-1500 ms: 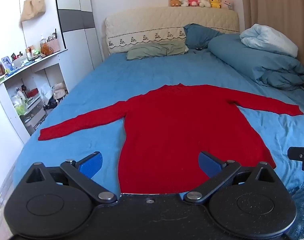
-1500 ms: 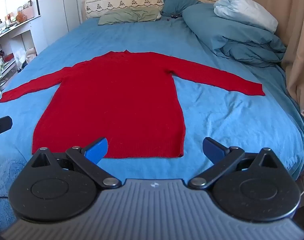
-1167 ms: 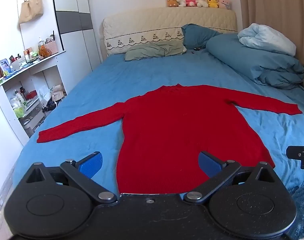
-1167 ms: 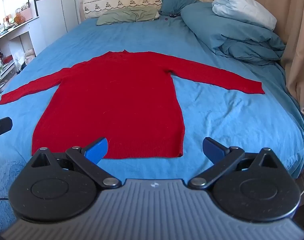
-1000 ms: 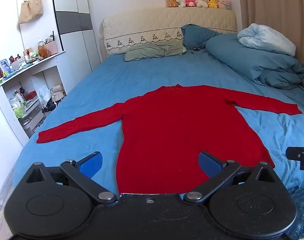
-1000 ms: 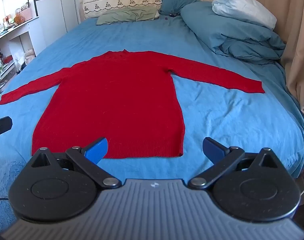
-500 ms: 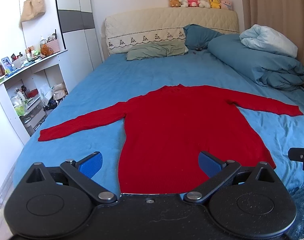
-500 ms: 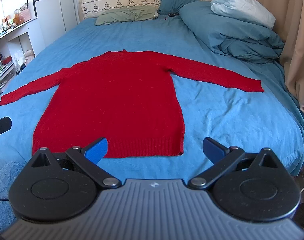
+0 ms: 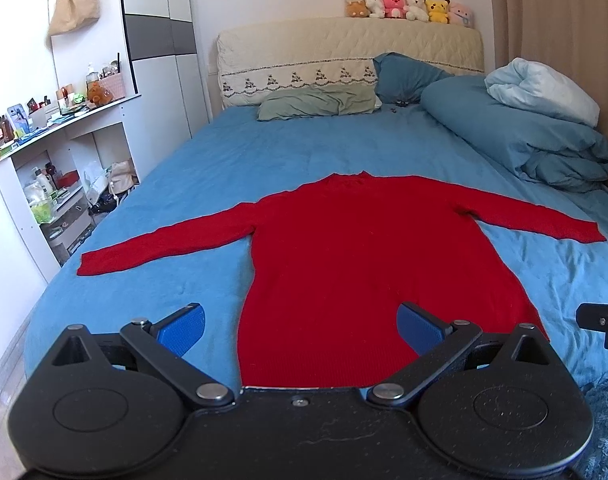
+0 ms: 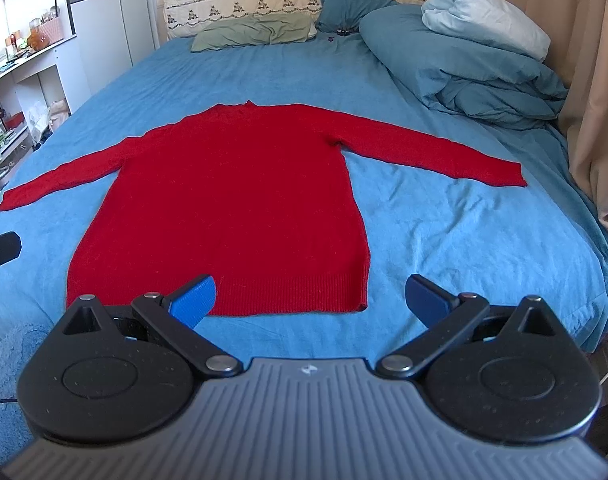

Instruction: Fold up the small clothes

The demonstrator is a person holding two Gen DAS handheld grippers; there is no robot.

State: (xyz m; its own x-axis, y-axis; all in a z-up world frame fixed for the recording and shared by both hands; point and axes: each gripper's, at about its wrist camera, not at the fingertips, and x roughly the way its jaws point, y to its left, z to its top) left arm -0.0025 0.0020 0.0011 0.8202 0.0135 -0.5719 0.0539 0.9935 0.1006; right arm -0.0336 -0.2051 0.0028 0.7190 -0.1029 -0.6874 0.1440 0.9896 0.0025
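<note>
I'm looking down the bed from its foot, and the long-sleeved red knit sweater (image 9: 368, 264) lies flat on the blue bed sheet (image 9: 287, 148), neck toward the cream quilted headboard (image 9: 344, 52), hem toward me, both sleeves stretched straight out to the sides. As I judge it, folding hasn't begun: no sleeve is turned in, no crease in the body, so every fold is left to do. My left gripper (image 9: 301, 326) hovers over the hem's left part with its jaws spread wide and nothing between them; the blue pads (image 9: 181, 326) are clear of the cloth. My right gripper (image 10: 312, 298) sits near the hem's right corner, jaws equally wide apart and empty, one blue pad over the ribbed edge, the other over bare sheet. I reckon the sleeves come first, each brought across the body, then the hem up toward the neck. As for containers, I see no basket or box for the folded piece; the only storage in view is the white open shelving unit (image 9: 55, 184) beside the bed, its compartments crowded with bottles and packets too small to name. A heaped blue duvet (image 10: 464, 64) occupies the far right of the bed, well apart from the sweater.
</note>
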